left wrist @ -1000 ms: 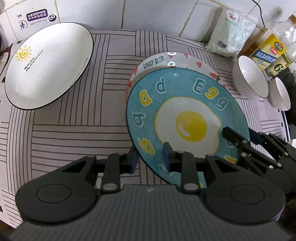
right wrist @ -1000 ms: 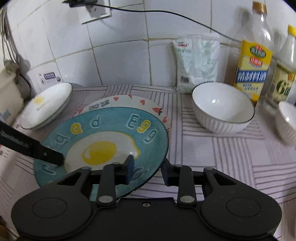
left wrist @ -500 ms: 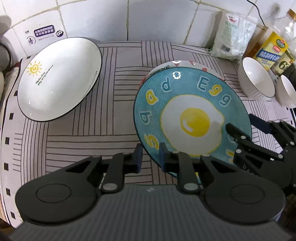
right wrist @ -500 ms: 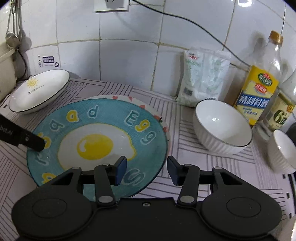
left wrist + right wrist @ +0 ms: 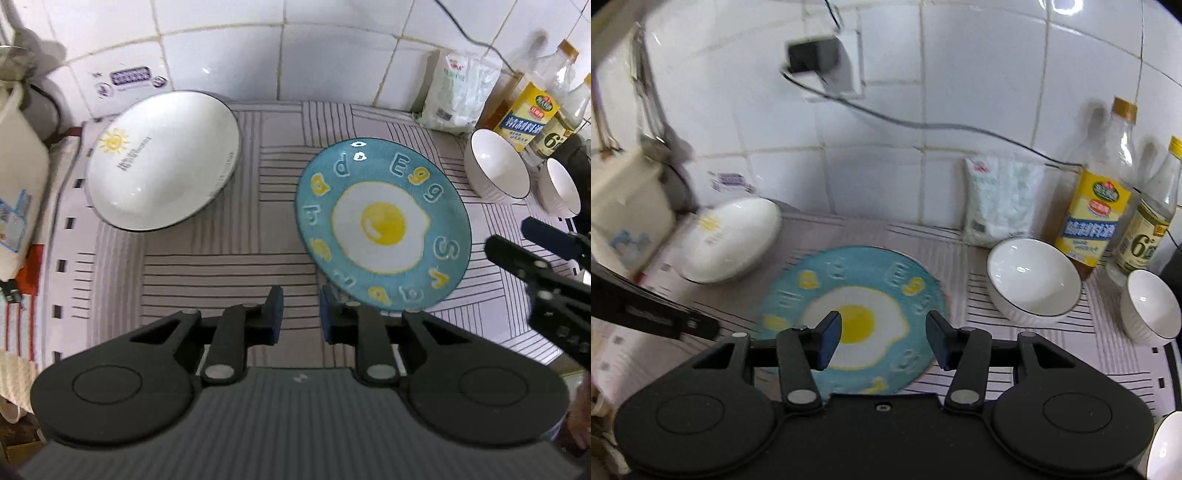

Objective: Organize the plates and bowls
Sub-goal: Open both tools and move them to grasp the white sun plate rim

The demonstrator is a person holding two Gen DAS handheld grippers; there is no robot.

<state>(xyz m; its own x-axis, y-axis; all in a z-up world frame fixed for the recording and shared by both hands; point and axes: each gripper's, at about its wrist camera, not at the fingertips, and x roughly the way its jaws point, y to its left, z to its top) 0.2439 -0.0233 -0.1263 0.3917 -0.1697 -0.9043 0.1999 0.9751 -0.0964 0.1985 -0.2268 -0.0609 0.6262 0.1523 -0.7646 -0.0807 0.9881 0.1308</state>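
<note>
Both grippers stand with jaws apart and hold nothing. Left gripper (image 5: 301,312) hangs over the striped mat (image 5: 221,258), its right finger just beside the near rim of the egg plate (image 5: 382,225). Right gripper (image 5: 884,341) hovers over that plate's near part. The egg plate lies mid-mat. A white sun plate (image 5: 164,158) sits toward the mat's far left corner; two white bowls (image 5: 1034,282) (image 5: 1152,308) stand at the right edge, before the bottles (image 5: 1095,206).

Both wrist cameras look down and forward over the counter toward the tiled wall, sharing the egg plate (image 5: 382,225) (image 5: 855,317).
</note>
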